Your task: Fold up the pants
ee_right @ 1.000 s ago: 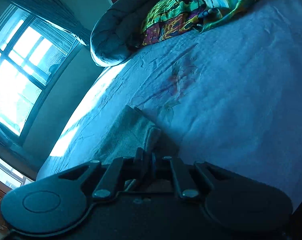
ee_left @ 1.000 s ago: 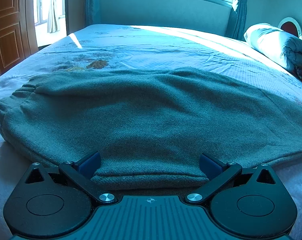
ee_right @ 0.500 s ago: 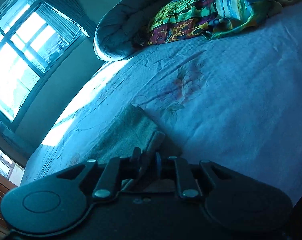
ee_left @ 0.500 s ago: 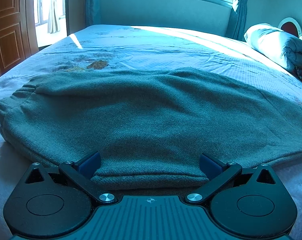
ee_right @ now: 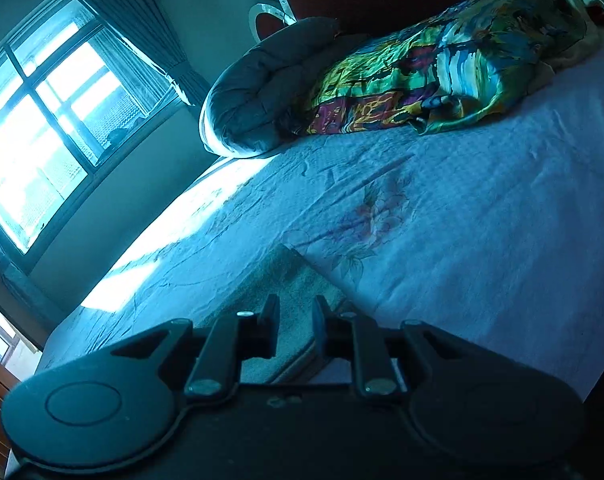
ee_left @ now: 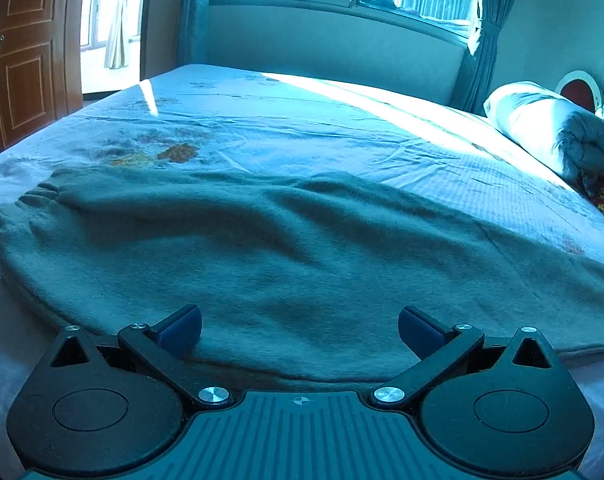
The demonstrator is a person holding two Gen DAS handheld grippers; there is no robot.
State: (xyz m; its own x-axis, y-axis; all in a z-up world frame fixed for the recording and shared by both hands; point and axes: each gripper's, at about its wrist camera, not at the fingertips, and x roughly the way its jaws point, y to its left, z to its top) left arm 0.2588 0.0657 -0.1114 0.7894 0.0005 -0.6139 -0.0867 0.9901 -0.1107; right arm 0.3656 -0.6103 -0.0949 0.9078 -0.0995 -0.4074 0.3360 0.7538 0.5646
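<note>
With the pants spread along the near edge of the bed, the left claw gapes released and the right claw, just parting, straddles the hem ungripped, so lifting now could leave it behind, crooked.

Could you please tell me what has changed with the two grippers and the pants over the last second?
The right gripper has let go: its jaws, earlier pinched shut on the leg end of the pants, have just been opening, and the cloth lies loose between them. The left gripper has pulled back a little, its jaws wide open as before. The pants remain spread on the bed.
</note>
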